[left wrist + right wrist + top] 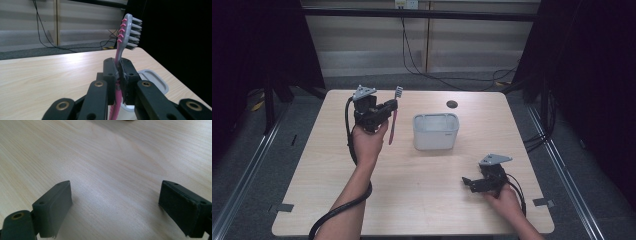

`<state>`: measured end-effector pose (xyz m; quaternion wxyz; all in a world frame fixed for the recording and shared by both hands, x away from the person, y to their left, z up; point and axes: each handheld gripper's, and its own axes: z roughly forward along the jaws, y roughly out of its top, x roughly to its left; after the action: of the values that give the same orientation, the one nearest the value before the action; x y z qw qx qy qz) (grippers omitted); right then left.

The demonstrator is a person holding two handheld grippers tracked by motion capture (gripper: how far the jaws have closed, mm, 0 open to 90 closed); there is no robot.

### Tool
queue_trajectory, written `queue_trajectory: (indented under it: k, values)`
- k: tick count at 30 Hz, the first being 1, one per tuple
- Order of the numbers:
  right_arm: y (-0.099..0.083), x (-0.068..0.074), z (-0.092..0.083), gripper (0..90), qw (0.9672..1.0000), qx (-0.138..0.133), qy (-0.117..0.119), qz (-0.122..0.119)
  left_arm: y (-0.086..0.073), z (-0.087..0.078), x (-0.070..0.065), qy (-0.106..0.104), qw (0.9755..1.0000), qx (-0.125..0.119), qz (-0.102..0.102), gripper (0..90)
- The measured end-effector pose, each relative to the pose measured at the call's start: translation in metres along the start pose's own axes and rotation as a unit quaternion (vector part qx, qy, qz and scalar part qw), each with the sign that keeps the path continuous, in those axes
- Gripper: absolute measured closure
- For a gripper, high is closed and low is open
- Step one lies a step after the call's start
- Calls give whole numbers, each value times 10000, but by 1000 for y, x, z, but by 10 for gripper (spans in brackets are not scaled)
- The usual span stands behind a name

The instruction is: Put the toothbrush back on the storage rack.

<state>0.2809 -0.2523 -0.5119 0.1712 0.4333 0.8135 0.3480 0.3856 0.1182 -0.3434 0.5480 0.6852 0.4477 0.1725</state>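
We find the left gripper raised above the far left part of the wooden table, its jaws pressed together on a toothbrush. In the high view the toothbrush stands nearly upright: the grey bristled head is at the top, the pink handle hangs below the jaws. In the left gripper view we note the same grip, the pads clamped on the handle just beneath the toothbrush head, the bristles facing right, and pink nubs along the back of the neck.

A white rectangular container sits on the table near its middle, just to the right of the held toothbrush and apart from it. Its rim appears beyond the jaws in the left gripper view.

The right gripper rests low at the near right of the table, held by the person's right hand, well apart from the container. In the right gripper view its jaws stand spread wide over bare wood, with nothing between them.

A small dark disc lies at the far edge of the table, beyond the container.
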Motion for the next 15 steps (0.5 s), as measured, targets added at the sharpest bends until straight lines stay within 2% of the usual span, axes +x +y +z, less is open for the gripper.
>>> queue_trajectory:
  k: [15]
  values:
    - [0, 0, 0, 107, 10000, 0, 0, 1, 6, 9, -5, -70, 9997, -219, -46, 844]
